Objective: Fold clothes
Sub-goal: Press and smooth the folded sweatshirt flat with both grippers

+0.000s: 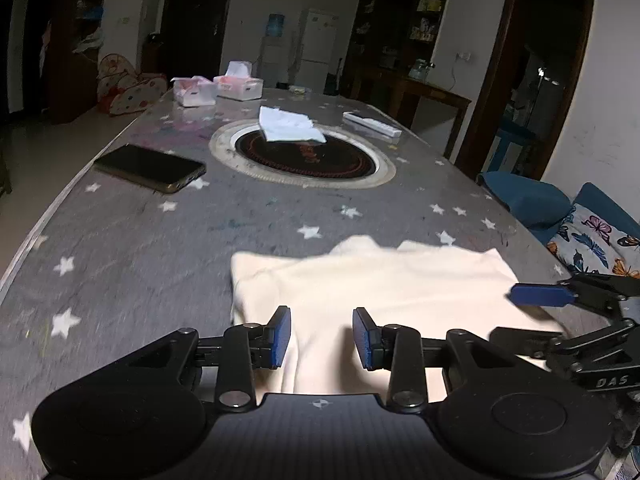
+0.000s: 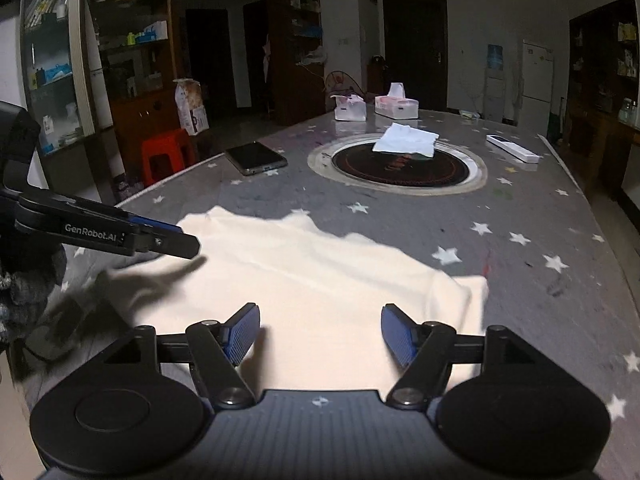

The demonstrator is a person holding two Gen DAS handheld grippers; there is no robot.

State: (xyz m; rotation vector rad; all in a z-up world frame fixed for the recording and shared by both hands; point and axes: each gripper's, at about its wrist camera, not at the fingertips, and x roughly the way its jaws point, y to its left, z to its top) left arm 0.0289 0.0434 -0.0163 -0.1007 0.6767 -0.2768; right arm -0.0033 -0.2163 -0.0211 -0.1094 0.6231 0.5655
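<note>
- Cream garment [image 1: 372, 292], folded into a rough rectangle, lies flat on the grey star-patterned table [image 1: 160, 248], close to the near edge where I am working.
- My left gripper [image 1: 321, 338] points forward and down over the garment's near edge. Its jaws stand narrowly apart with cloth showing in the gap below; the blue pads [image 1: 282, 334] do not press on it.
- My right gripper [image 2: 318, 336] points forward and down at a similar slope, over the near edge of the same garment. Its jaws stand wide apart, with nothing pinched between them.
- From the right wrist view, the left gripper comes in from the left side, its fingers reaching over the garment's left end and casting a dark shadow on the cloth.
- From the left wrist view, one blue pad of the right gripper shows at the garment's right end, hovering just above the cloth.
- Further up the table, near its middle, a round dark hotplate [image 2: 400, 168] is set into the surface, with a white folded cloth [image 2: 406, 140] lying on its far rim.
- A dark phone [image 1: 150, 168] lies toward the table's left edge.
- Two tissue boxes [image 2: 396, 106] sit by the far edge, and a white flat box [image 2: 514, 148] lies toward the far right edge.
</note>
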